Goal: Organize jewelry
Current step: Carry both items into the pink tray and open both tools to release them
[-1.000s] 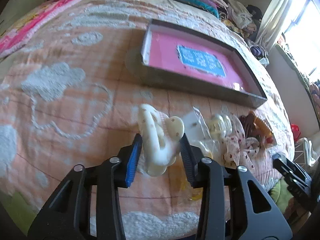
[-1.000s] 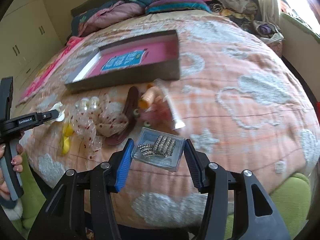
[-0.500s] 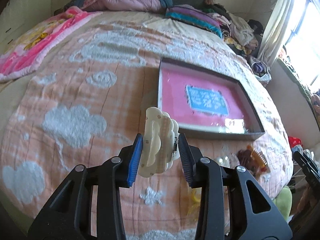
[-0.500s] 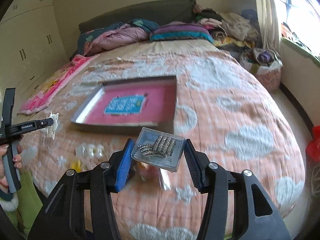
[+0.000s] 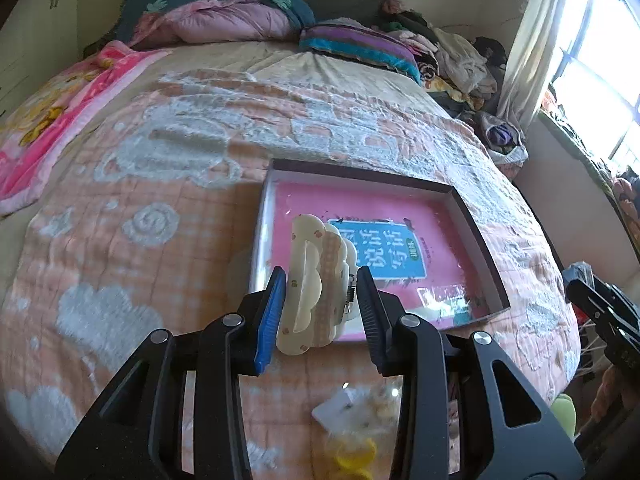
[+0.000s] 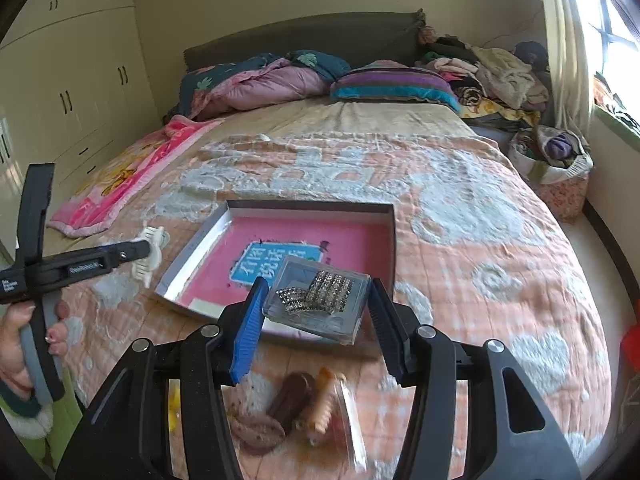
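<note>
So I've got a claw in each hand over the bed. My left gripper is pinched down on a cream hair clip, the scalloped cloud-looking kind with little dots on it. The pads press on both sides of it, so the jaws are only narrowly apart. From that camera the clip sits in front of the near left part of the tray.

My right gripper is clamped on a small clear plastic box with sparkly rhinestone pieces inside. That box is wider, so the jaws stand about halfway apart, with both pads against its sides. It's tilted a bit and shows in front of the tray's near edge.

The tray itself is a shallow dark-sided thing lying on the peach blanket with the white clouds. Its floor is pink with a blue label in the middle.

In the right camera I can see my left hand at the left edge with the clip poking out past the gripper tip, just left of the tray.

Down on the blanket near me there's a brown hair clip, an orange one beside it, and something yellow next to a small white card.
</note>
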### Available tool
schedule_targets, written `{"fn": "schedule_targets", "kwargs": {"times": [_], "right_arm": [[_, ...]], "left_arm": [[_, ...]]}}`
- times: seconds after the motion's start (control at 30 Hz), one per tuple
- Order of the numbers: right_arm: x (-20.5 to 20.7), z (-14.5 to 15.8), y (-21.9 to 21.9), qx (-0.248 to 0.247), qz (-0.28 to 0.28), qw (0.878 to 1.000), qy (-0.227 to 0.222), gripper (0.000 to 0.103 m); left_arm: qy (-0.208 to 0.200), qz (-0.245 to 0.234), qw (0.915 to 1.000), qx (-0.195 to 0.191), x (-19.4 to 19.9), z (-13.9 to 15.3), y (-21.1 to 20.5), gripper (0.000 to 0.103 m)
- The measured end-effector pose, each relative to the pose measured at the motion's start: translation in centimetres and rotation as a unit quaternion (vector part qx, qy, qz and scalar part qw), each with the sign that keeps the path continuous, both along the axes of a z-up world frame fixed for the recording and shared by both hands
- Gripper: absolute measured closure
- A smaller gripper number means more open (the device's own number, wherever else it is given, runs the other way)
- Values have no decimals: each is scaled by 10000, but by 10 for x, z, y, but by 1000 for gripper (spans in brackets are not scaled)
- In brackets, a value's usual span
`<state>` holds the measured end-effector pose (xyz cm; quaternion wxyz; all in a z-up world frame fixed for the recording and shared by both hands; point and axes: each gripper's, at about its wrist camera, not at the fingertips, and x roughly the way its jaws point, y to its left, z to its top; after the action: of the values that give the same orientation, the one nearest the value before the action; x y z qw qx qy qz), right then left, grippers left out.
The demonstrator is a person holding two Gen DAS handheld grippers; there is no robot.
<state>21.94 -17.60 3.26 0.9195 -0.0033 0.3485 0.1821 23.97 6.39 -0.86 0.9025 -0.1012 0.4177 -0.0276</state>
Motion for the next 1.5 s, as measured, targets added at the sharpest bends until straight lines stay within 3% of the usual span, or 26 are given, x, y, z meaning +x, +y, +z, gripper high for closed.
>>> {"fn": "schedule_targets", "kwargs": {"times": [0.37, 0.9, 1.07, 1.2, 1.5], "right_arm": [[60, -32, 17, -116, 71, 9989, 443, 53], [90, -83, 33, -322, 45, 9944, 1006, 52], [92, -89, 30, -310, -30, 9933, 1115, 51], [88, -85, 26, -271, -129, 9939, 1065, 27], [60, -49, 9, -43, -256, 9979, 595, 9]], "left_arm": [[240, -223, 9993, 174, 41, -27, -22, 75], [666, -282, 9971, 247, 55, -68, -25, 74], [649, -268, 9971, 283, 52, -67, -24, 61], [622, -279, 9972, 309, 48, -63, -25, 57], [431, -232, 9983, 320, 31, -42, -26, 36]]}}
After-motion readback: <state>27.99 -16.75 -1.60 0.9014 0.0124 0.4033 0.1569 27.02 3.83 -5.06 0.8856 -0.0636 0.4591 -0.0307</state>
